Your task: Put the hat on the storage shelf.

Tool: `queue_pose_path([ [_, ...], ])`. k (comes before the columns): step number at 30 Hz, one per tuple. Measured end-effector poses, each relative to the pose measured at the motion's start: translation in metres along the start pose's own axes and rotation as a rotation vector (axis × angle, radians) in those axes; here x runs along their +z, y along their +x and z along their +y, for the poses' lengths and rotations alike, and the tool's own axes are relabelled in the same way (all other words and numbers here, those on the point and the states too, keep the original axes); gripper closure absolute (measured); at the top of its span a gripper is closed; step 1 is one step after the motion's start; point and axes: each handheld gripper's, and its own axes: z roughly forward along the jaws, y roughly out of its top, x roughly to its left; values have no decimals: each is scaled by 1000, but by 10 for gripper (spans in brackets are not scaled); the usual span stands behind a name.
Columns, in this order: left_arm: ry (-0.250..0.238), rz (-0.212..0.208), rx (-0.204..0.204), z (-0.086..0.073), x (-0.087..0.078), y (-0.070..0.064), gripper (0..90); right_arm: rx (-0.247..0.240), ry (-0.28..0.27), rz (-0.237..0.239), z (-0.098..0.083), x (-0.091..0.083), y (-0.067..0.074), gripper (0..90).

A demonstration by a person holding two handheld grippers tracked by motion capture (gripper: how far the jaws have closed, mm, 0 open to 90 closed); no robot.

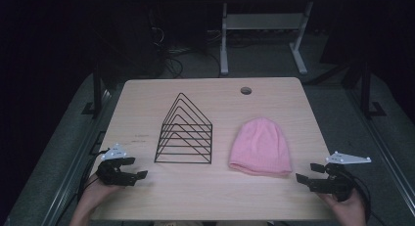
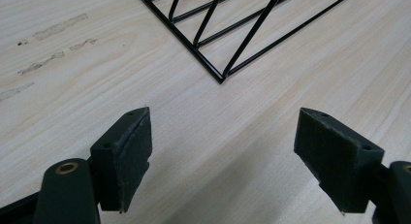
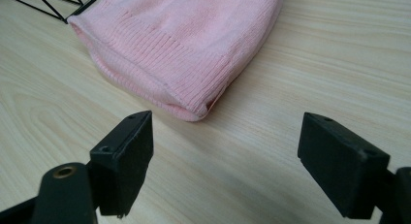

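A pink knit beanie (image 1: 261, 146) lies flat on the wooden table (image 1: 215, 192), its ribbed brim toward the near edge. To its left stands a black wire rack (image 1: 186, 132) of triangular dividers. My left gripper (image 1: 136, 168) rests near the front left of the table, open and empty, just short of the rack's near corner (image 2: 220, 78). At the front right my right gripper (image 1: 308, 172) is open too, nothing between its jaws, with the beanie's brim corner (image 3: 194, 110) a little ahead of it. Both sets of jaws stand wide in the gripper views: left gripper (image 2: 223, 156), right gripper (image 3: 225, 161).
A round cable hole (image 1: 246, 90) sits in the table's far edge. Beyond the table are white desk legs (image 1: 224, 40) and cables on a dark floor. Bare wood lies between the two grippers along the front edge.
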Motion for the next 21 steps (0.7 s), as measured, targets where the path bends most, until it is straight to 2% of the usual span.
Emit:
queue_pose_path([
  [3, 4, 2, 11, 0, -1, 0, 215, -1, -6, 3, 1, 0, 1, 194],
  [7, -6, 1, -1, 0, -2, 0, 215, -13, -7, 1, 3, 0, 3, 194],
  [9, -9, 2, 6, -1, -1, 1, 215, -13, -6, 4, 4, 0, 4, 194],
  [12, 1, 5, 6, -2, -1, 1, 215, -14, 4, 24, 11, 2, 5, 180],
  [15, -10, 2, -7, -3, -2, 1, 215, -18, 22, 34, 20, 3, 5, 167],
  [19, -1, -3, 12, -4, -2, 0, 215, -29, 34, 45, 30, 4, 4, 168],
  [20, -7, -2, -1, -4, -2, -2, 215, -32, 34, 46, 34, 4, 3, 167],
  [21, -4, 0, 4, -4, -2, -1, 215, -34, 38, 51, 37, 5, 3, 167],
])
